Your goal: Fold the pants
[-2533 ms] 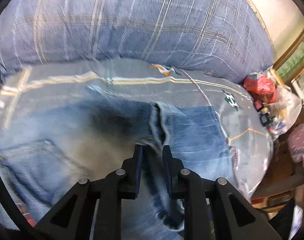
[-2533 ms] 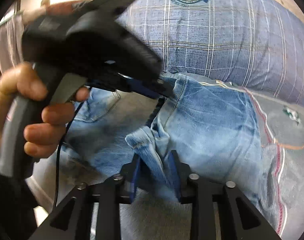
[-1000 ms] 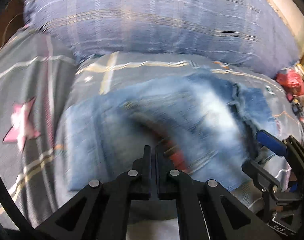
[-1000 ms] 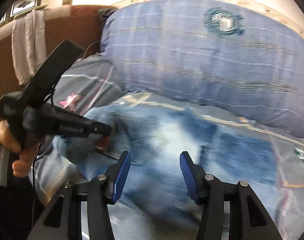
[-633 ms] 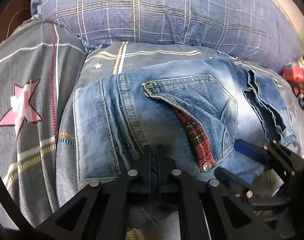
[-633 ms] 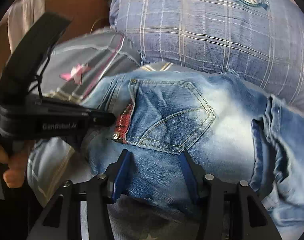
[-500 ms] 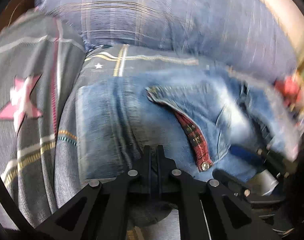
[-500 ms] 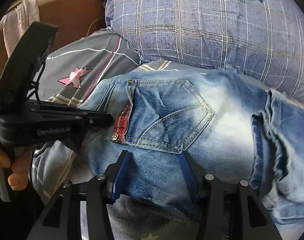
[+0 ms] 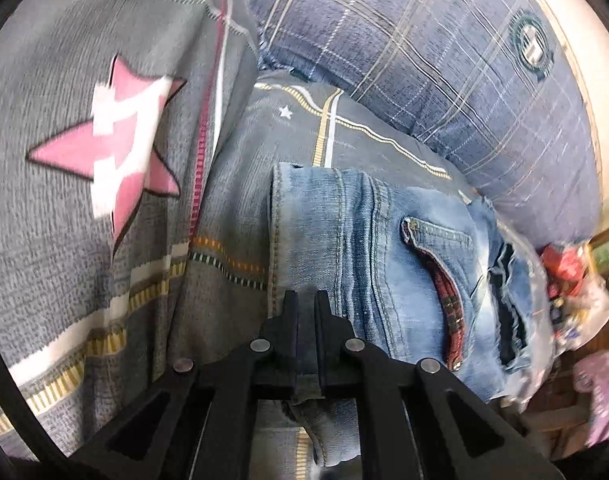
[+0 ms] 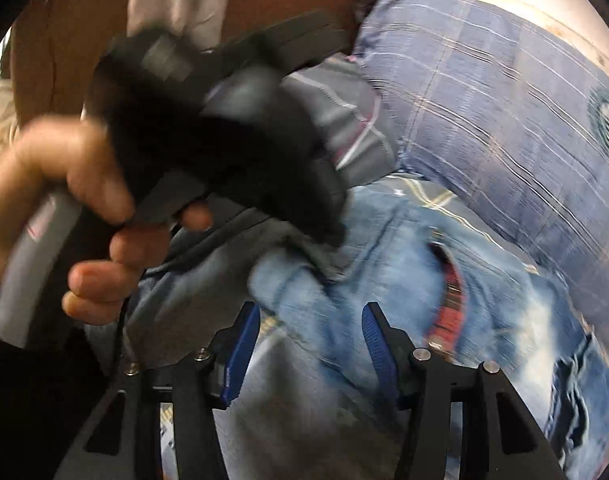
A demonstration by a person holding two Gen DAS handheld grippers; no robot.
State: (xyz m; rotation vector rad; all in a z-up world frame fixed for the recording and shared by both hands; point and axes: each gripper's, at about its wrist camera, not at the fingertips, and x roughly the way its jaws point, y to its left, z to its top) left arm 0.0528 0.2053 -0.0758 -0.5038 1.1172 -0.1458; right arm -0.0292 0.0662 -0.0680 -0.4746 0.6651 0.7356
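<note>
Blue jeans [image 9: 384, 248] lie folded on a grey patterned bedspread [image 9: 240, 168], back pocket with red plaid lining up. My left gripper [image 9: 306, 300] is shut on the near edge of the jeans, denim pinched between its black fingers. In the right wrist view the jeans [image 10: 484, 312] lie ahead and to the right. My right gripper [image 10: 310, 316] is open with blue pads, just above the jeans' near fold. The left gripper's body, held in a hand [image 10: 64, 200], fills the left of that view.
A large blue plaid pillow [image 9: 444, 64] lies behind the jeans. A grey pillow with a pink star [image 9: 116, 148] is to the left. Cluttered red and white items [image 9: 564, 272] sit off the bed's right edge. A brown headboard [image 10: 64, 48] stands at back left.
The left gripper has swung left and lifted, still pinching the jeans' edge. The right gripper stays open and has moved closer to the left gripper. The view is blurred by motion.
</note>
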